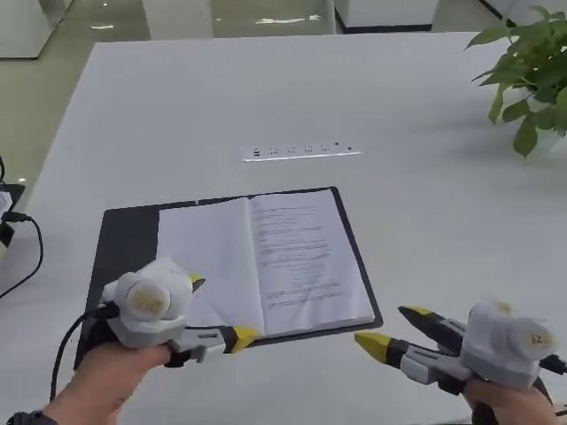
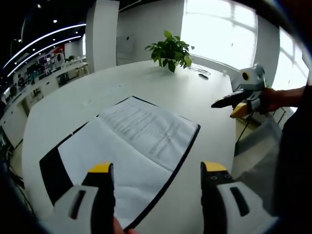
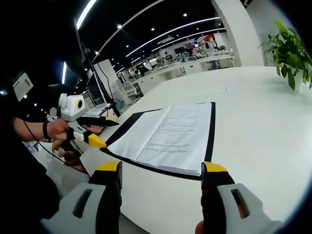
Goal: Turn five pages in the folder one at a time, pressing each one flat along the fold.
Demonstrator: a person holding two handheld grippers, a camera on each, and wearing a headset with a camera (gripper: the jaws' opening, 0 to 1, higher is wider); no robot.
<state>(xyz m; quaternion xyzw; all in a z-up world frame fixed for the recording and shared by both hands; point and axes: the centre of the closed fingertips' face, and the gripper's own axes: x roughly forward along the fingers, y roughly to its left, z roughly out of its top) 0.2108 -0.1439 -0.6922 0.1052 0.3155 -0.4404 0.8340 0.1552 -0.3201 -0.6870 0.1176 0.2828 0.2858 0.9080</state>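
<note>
Folder (image 1: 248, 261): open flat on white table (image 1: 425, 133), just ahead of both grippers.
Fold (image 1: 254, 266): running straight away from person, near edge to far edge.
Printed right page (image 1: 306, 257): free edge toward right gripper (image 1: 392, 326), the nearer one.
Left gripper (image 1: 217, 310): jaws apart, empty, over near left part of folder.
Right gripper: jaws apart, empty, just off near right corner.

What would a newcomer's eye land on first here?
An open folder lies in the middle of the white table, printed text on its right-hand page. The left gripper hangs open over its near left corner and the right gripper, also open, just off its near right corner. A leafy plant stands at the table's far right.
</note>
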